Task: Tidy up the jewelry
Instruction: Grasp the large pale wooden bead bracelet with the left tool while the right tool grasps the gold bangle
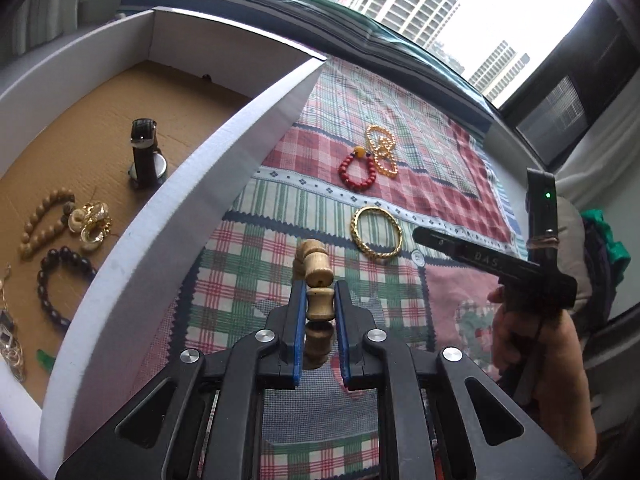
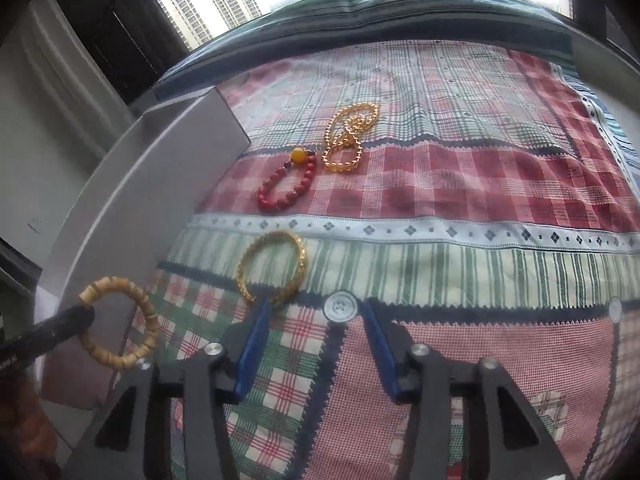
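Observation:
My left gripper [image 1: 320,300] is shut on a wooden bead bracelet [image 1: 319,280], lifted off the patchwork quilt [image 1: 248,280] just right of the white box [image 1: 180,208]. The right wrist view shows that bracelet [image 2: 120,320] hanging as a ring at the lower left. My right gripper [image 2: 316,308] stands open over the quilt with nothing between its fingers; its left fingertip is at the near edge of a gold bangle [image 2: 274,266]. Farther back lie a red bead bracelet [image 2: 286,186] and a gold bead chain [image 2: 348,136].
Inside the box lie a black watch [image 1: 145,156], a tan bead bracelet [image 1: 42,220], gold earrings [image 1: 91,220] and a dark bead bracelet [image 1: 60,284]. A hand [image 1: 532,340] holds the right gripper at the right. A window runs behind the quilt's far edge.

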Tool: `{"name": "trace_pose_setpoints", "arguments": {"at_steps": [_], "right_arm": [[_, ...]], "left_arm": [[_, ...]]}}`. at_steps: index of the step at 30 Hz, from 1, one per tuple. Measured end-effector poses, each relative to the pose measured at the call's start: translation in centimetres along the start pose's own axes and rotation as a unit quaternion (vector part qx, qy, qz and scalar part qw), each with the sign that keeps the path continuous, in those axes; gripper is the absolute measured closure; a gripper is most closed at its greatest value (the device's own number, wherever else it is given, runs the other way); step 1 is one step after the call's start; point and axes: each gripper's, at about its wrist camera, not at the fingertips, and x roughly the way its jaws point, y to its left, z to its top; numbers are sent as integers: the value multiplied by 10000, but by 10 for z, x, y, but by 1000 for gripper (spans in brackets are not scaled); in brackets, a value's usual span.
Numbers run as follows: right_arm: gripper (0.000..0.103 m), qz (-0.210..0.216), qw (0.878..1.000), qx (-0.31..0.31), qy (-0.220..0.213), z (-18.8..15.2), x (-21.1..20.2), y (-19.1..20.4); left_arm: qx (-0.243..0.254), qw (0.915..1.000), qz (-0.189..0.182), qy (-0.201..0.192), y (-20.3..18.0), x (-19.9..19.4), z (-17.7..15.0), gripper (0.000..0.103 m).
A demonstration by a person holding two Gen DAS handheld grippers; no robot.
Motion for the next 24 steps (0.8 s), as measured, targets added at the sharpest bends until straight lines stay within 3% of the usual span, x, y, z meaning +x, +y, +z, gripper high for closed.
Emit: {"name": "trace_pose_setpoints", "arguments": {"at_steps": [3, 5, 7, 9, 13, 16, 24], "right_arm": [[61, -239, 9991, -219, 270, 25, 38, 19], [68, -467, 9964, -481, 519, 30, 59, 32], [96, -837, 9923, -733, 536, 29, 64, 41], [96, -756, 9931, -698, 557, 26, 57, 40], [96, -471, 9969, -594, 204, 18, 20, 37], [96, -398, 9967, -703, -46, 12, -14, 44], [96, 204, 9883, -1374, -635, 7, -77, 115]], "left_arm": [[-71, 10000, 45, 50, 10, 0, -6, 91], [-60, 10000, 66, 26, 13, -2, -8, 91], [-36, 10000, 56, -9, 12, -6, -11, 91], [-10, 10000, 16, -45, 11, -11, -14, 91], [-40, 10000, 46, -66, 11, -22, -18, 91], [-144, 9998, -159, -17, 11, -33, -21, 91], [-179, 9956, -798, -449, 9, -120, -18, 91]]}}
